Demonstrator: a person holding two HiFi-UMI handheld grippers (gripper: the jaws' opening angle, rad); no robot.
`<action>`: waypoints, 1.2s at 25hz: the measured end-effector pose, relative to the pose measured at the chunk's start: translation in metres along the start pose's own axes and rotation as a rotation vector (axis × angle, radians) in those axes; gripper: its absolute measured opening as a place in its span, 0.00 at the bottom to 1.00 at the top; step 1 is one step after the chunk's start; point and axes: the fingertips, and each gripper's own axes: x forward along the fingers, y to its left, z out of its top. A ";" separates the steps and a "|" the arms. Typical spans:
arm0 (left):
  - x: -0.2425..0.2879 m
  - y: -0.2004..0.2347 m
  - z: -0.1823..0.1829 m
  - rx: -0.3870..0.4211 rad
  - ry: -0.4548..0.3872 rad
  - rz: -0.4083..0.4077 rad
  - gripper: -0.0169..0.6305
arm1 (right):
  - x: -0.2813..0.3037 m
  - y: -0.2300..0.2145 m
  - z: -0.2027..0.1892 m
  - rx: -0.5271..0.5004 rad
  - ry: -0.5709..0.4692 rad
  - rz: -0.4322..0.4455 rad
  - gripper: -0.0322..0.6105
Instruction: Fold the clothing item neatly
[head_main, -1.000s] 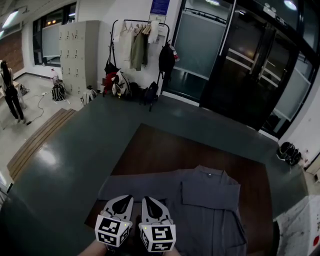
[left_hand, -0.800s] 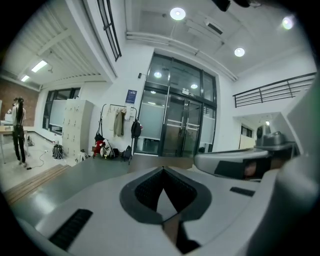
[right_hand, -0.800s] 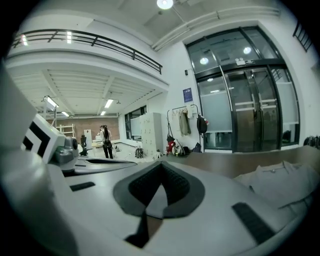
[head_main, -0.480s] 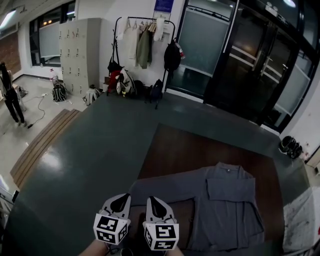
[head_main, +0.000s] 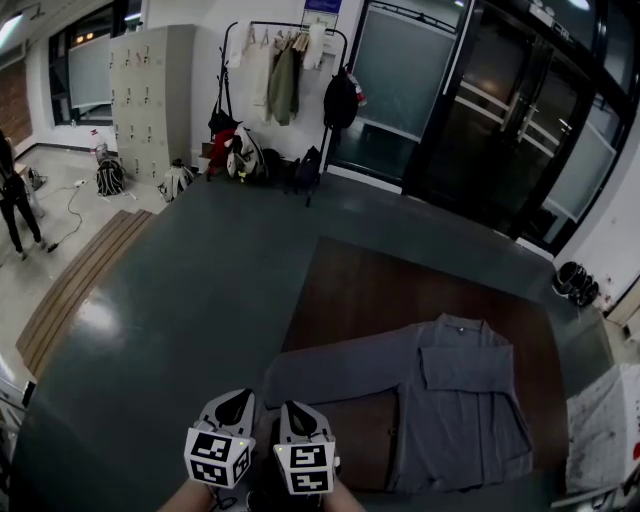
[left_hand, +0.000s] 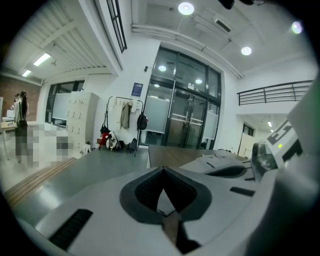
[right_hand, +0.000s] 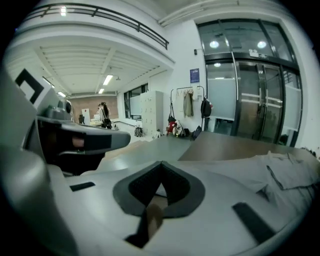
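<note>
Head view: grey shirt (head_main: 465, 400) lies flat on a brown surface (head_main: 380, 290), one sleeve outstretched; left gripper (head_main: 236, 399) and right gripper (head_main: 293, 408) hover near the cuff, jaws together, empty.

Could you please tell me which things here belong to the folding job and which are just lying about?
Job: grey shirt, laid on the brown surface; left gripper and right gripper, both shut and empty.
Lying about: coat rack with hanging clothes, lockers, bags on the floor, shoes.
</note>
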 end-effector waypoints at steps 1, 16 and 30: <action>0.001 0.002 -0.005 -0.007 0.009 0.000 0.04 | 0.005 0.002 -0.008 -0.018 0.021 0.003 0.04; 0.013 0.017 -0.043 -0.056 0.084 0.014 0.04 | 0.067 0.027 -0.076 -0.138 0.257 0.089 0.12; 0.017 0.022 -0.045 -0.067 0.103 0.025 0.04 | 0.083 0.020 -0.080 -0.141 0.336 0.058 0.11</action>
